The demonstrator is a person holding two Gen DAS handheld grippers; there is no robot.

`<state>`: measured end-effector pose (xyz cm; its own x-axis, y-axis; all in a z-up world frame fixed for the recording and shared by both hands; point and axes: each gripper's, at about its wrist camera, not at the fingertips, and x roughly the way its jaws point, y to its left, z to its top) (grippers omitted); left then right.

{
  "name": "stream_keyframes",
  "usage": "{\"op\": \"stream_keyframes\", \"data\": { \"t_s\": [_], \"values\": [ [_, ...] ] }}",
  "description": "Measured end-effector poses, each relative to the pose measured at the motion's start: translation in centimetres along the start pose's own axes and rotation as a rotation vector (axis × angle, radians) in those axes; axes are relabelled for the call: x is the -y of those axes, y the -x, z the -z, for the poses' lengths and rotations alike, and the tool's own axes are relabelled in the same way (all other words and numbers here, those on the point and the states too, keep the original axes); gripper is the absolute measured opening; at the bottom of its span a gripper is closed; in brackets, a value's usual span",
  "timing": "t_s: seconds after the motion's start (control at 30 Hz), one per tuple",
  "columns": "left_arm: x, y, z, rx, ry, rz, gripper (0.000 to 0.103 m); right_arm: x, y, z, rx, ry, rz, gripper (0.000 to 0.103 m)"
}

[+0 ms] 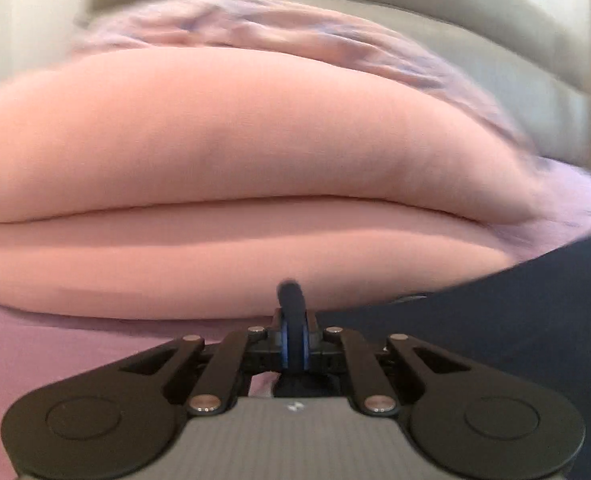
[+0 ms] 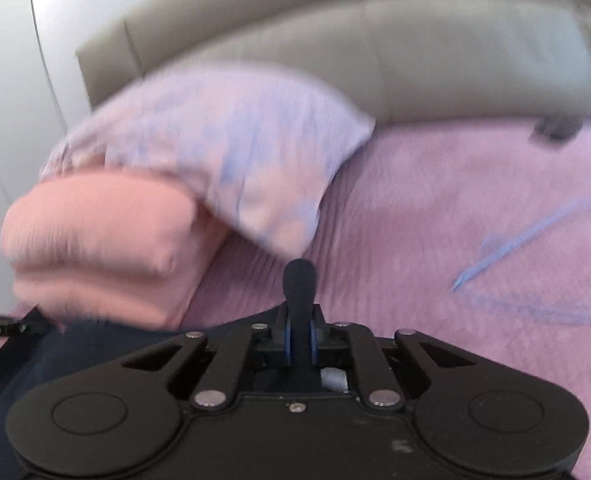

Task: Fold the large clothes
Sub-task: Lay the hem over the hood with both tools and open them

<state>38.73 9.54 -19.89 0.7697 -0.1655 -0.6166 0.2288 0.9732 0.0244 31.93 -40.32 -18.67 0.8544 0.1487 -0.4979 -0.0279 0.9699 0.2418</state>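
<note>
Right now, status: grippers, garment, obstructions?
Left gripper shut, right gripper shut, both empty. Folded pink garment on bed, pillow resting on it.

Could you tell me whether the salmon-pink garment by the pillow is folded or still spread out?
Folded: the salmon-pink garment sits as a thick stacked bundle with a crease between its layers, beside the floral pillow.

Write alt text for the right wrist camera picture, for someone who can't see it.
The right tool, fingers closed together, holding nothing visible, points across a pink bedspread. To its left sits a folded peach-pink bundle with a lilac patterned pillow leaning behind it against a grey-green padded headboard. Dark navy fabric lies at the lower left; the picture is motion-blurred.
</note>
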Motion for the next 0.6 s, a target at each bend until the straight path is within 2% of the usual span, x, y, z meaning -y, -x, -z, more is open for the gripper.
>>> {"op": "stream_keyframes", "data": {
  "t_s": [0.03, 0.07, 0.1, 0.13, 0.2, 0.23, 0.27, 0.3, 0.33, 0.37, 0.4, 0.43, 0.47, 0.5, 0.53, 0.6],
  "values": [
    [0.1, -0.7, 0.4, -0.02, -0.013, -0.1, 0.0, 0.7, -0.9, 0.1, -0.038, -0.014, 0.032, 0.008],
    [0.1, -1.9, 0.9, -0.069, -0.027, -0.227, 0.0, 1.3, -2.1, 0.5, -0.092, -0.023, 0.063, 0.008],
    [-0.5, -2.6, 1.3, -0.115, -0.007, -0.246, 0.0, 1.8, -3.7, 1.2, -0.169, -0.02, 0.115, 0.009],
    [-1.1, -2.7, 1.6, -0.14, 0.023, -0.233, 0.003, 2.1, -5.0, 2.0, -0.231, -0.012, 0.145, 0.01],
    [-1.5, -1.0, 1.6, -0.13, 0.045, -0.217, 0.011, 2.0, -4.9, 2.2, -0.224, -0.027, 0.172, 0.015],
    [-1.4, 0.1, 1.4, -0.115, 0.028, -0.209, 0.013, 1.8, -4.4, 1.7, -0.217, -0.039, 0.184, 0.035],
    [-1.2, 1.3, 1.1, -0.1, 0.005, -0.206, 0.016, 1.5, -3.7, 1.1, -0.21, -0.039, 0.203, 0.068],
    [-0.7, 2.6, 0.5, -0.086, -0.031, -0.202, 0.023, 1.2, -2.8, 0.5, -0.193, -0.028, 0.232, 0.08],
    [0.2, 3.6, -0.3, -0.071, -0.069, -0.186, 0.03, 0.9, -1.6, 0.0, -0.167, -0.019, 0.243, 0.082],
    [1.1, 5.0, -0.8, -0.059, -0.1, -0.159, 0.034, 0.6, -0.5, -0.3, -0.155, -0.019, 0.222, 0.083],
    [2.5, 6.5, -1.2, -0.051, -0.125, -0.123, 0.046, 0.0, 0.6, -0.6, -0.156, -0.015, 0.177, 0.082],
    [4.0, 8.1, -1.5, -0.048, -0.14, -0.067, 0.06, -0.8, 1.6, -0.7, -0.165, -0.001, 0.128, 0.081],
    [5.5, 9.5, -1.4, -0.047, -0.15, 0.008, 0.068, -1.9, 2.7, -0.6, -0.174, 0.029, 0.088, 0.082],
    [6.9, 10.5, -1.2, -0.055, -0.161, 0.088, 0.08, -3.1, 3.4, -0.2, -0.186, 0.067, 0.044, 0.082],
    [8.4, 11.4, -0.7, -0.072, -0.172, 0.176, 0.085, -4.5, 4.1, 0.5, -0.212, 0.124, -0.015, 0.082],
    [11.0, 12.0, 1.2, -0.138, -0.164, 0.374, 0.089, -6.8, 4.6, 2.6, -0.284, 0.225, -0.115, 0.082]
  ]
}}
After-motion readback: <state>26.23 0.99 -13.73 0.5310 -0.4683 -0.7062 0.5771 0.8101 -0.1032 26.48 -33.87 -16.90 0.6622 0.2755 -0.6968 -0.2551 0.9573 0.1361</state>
